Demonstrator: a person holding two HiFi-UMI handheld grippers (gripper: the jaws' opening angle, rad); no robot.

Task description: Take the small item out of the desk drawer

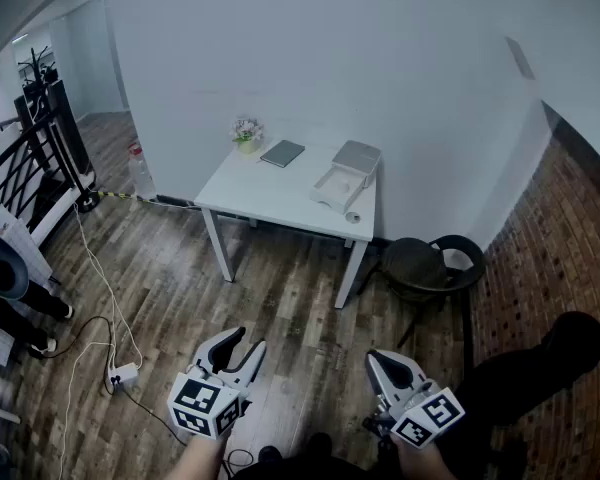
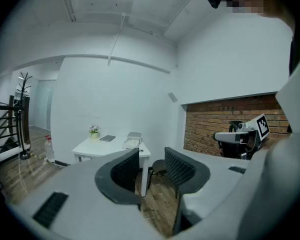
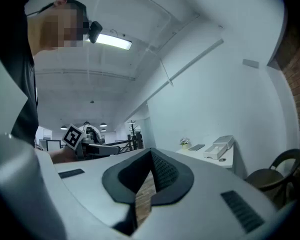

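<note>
Standing view, wooden floor point(image 1: 300, 298), white wall behind.

- Left claw point(image 1: 248, 340): lower centre-left of the head view, jaws wide apart, nothing between them. Its own view looks through the gap toward the bench.
- Right claw point(image 1: 372, 357): lower centre-right, jaws closed together, empty; floor planks show below the closed tips in the right gripper view.
- White bench point(image 1: 270, 194): upper centre of the frame, against the wall, well apart from both claws.
- White drawer box point(image 1: 357, 157): right end of the bench, its drawer point(image 1: 333, 190) pulled out toward the front edge. Contents too small to make out.
- Small round object point(image 1: 352, 217): on the benchtop, just in front of the drawer.
- Dark notebook point(image 1: 282, 153) and flower pot point(image 1: 246, 134): back left of the bench.
- Black chair point(image 1: 430, 264): right of the bench.
</note>
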